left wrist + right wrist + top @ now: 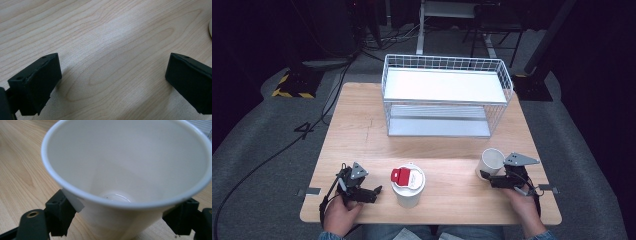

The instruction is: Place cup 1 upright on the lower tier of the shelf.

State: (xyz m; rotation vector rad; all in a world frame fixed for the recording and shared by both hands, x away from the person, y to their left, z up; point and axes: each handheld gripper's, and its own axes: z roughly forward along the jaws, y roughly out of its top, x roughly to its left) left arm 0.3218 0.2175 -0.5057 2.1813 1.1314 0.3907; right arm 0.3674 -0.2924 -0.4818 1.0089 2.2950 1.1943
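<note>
Resting nearest the camera at the table's six o'clock edge, the person's two hands are holding the black grippers: the left gripper (373, 191) is lying with its jaws spread wide over bare wood, gripping nothing, while the right gripper (484, 176) is clamping its jaws on the open white paper cup (490, 162), which is standing at four o'clock. Between them, the white lidded cup with a red tab (408, 185) is sitting upright on the pale wooden table (362, 135), and a white wire two-shelf rack (444, 95) is standing at twelve o'clock. Grey carpet (257, 145) is spreading around the table, with cables trailing into a dark room behind.
</note>
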